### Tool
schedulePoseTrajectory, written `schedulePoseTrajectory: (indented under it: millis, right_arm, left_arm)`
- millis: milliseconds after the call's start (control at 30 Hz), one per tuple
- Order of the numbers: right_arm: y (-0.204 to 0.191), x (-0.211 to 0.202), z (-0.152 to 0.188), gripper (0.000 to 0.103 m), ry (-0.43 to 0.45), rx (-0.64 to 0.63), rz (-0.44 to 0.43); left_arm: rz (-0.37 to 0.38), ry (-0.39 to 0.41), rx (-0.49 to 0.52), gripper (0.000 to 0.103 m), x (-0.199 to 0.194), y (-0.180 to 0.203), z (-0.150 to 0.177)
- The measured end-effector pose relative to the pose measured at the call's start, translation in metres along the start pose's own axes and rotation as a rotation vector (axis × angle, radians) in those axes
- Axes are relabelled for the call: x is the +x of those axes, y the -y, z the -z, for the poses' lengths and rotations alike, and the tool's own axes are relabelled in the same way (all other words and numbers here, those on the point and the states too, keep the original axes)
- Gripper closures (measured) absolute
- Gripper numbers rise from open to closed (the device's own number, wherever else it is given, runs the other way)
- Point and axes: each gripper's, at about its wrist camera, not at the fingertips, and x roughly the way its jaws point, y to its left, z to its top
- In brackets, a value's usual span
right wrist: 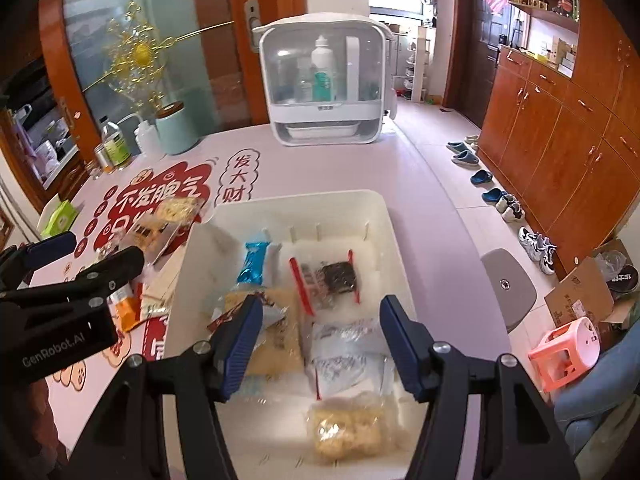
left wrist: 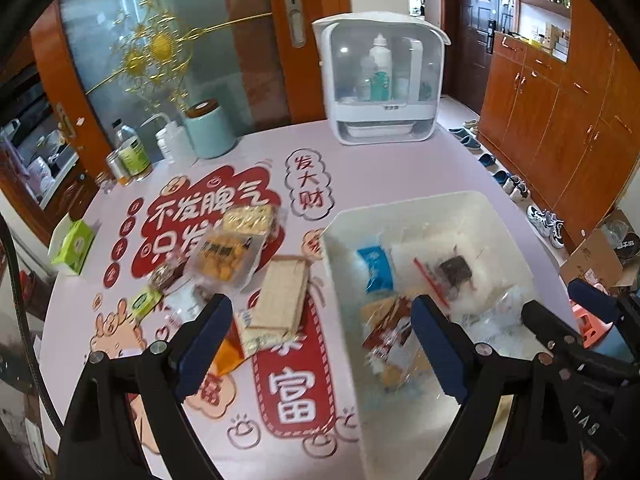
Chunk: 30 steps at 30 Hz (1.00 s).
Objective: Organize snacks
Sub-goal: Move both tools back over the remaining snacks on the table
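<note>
On the pink table [left wrist: 400, 168], loose snacks lie left of the white bin [left wrist: 404, 204]: a yellow-nut packet [left wrist: 224, 258] and a wafer pack [left wrist: 282, 298]. The left gripper [left wrist: 322, 334] hangs spread wide and empty across the bin's near-left rim. Inside the bin a blue packet [right wrist: 253, 262] and a dark-bar bag [right wrist: 334, 276] lie; the right gripper [right wrist: 320, 340] hovers above, parted, grasping nothing.

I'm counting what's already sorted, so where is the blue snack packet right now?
The blue snack packet lies inside the white bin, toward its far left corner in the right wrist view, just left of the red-edged clear bag holding a dark snack.
</note>
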Motion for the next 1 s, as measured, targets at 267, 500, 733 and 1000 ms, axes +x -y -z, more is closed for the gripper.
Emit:
schedulePoseTrajectory:
  millis: [267, 500, 733, 1000]
  right_arm:
    - [-0.021, -0.006, 0.019, 0.041, -0.026, -0.028, -0.04]
    - [-0.05, -0.003, 0.017, 0.041, -0.024, -0.038, -0.069]
    - [-0.108, -0.002, 0.01, 0.041, -0.014, -0.083, -0.123]
    - [-0.188, 0.012, 0.004, 0.041, -0.025, -0.153, -0.152]
  left_arm:
    - [-0.068, -0.058, -0.082, 0.013, -0.006, -0.059, 0.043]
    - [-0.137, -0.105, -0.182, 0.013, 0.003, -0.137, 0.064]
    - [-0.193, -0.123, -0.231, 0.013, 0.013, -0.214, 0.074]
    - [-0.225, -0.104, -0.147, 0.013, 0.028, -0.278, 0.064]
